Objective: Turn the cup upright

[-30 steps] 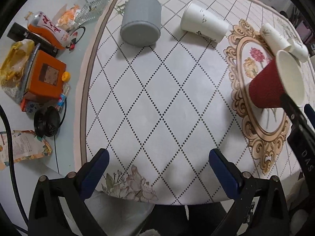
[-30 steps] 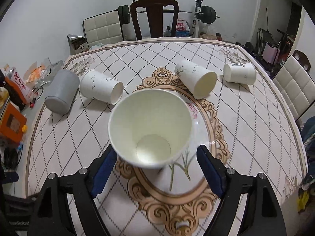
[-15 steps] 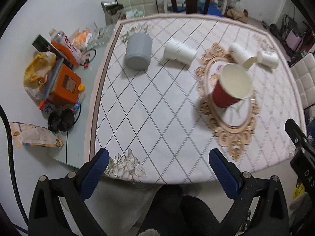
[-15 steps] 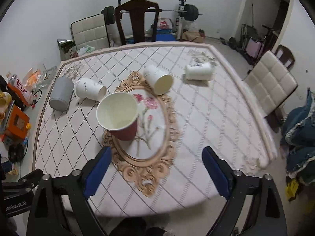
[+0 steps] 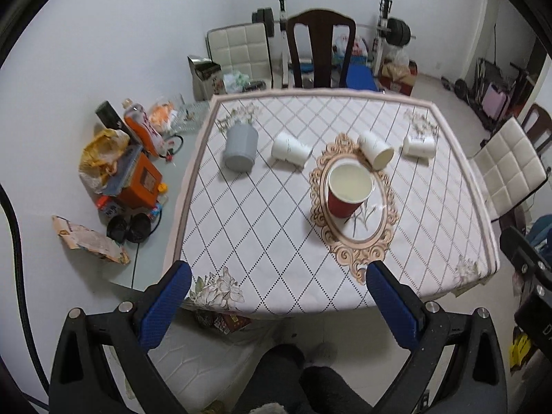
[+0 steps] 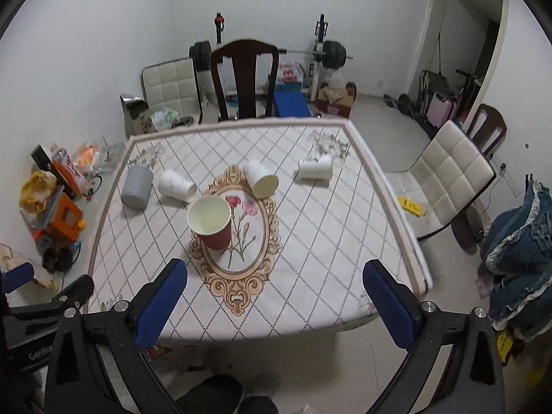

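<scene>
The red cup (image 5: 348,189) stands upright on the table (image 5: 262,227), mouth up, pale inside showing, and nothing is touching it. It sits on the oval floral medallion (image 5: 358,220) printed at the middle of the tablecloth, toward that oval's far-left part, well in from every table edge.

Left gripper (image 5: 279,296) hangs off the near edge of the table, jaws spread wide, blue pads (image 5: 165,296) far apart with only tablecloth and floor between them. The cup lies well ahead of those jaws, up the table and a little toward the right pad's side, well apart from both.

Right gripper (image 6: 276,302) is the same story: jaws wide, nothing held, poised over the near edge. In its view the red cup (image 6: 211,222) stands ahead and toward the left pad's side, clear of the fingers (image 6: 390,307).

Behind the red cup, four others lie tipped over toward the far edge. A grey cup (image 5: 240,150) lies near the far-left corner, a white cup (image 5: 289,150) just beside it. A second white cup (image 5: 376,150) lies at the medallion's far rim, mouth toward the near edge, near the red cup but apart from it. A third white cup (image 5: 419,146) lies toward the far-right corner.

Off the table's left edge, an orange box (image 5: 138,183) sits among clutter.
</scene>
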Available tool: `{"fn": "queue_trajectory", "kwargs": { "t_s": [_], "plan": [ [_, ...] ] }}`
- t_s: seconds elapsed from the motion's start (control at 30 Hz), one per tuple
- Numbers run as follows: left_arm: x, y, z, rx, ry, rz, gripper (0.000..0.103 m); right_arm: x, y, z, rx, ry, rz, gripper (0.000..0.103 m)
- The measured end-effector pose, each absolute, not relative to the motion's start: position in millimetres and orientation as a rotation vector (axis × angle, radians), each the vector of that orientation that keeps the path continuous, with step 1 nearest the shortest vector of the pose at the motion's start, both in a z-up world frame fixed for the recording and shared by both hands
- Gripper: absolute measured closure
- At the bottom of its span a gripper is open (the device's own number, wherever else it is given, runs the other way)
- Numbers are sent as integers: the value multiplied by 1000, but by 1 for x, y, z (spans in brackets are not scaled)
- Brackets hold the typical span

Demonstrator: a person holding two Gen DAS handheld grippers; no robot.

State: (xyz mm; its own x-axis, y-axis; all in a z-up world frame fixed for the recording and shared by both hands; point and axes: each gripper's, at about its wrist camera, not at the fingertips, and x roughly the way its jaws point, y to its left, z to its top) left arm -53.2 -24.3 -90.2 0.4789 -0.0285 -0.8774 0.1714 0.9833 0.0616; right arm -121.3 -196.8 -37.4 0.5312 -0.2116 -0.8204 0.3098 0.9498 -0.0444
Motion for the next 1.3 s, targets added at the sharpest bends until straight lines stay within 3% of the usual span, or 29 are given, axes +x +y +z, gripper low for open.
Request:
{"fn": "queue_trajectory", "kwargs": {
  "t_s": [0.6, 1.3],
  "plan": [
    [-94, -14, -41, 120, 975, -79, 0, -163, -187, 29, 101, 904, -246, 0],
    [-98, -9, -44, 108, 969, -55, 0, -160, -176, 24, 89, 912, -227, 0]
  ]
}}
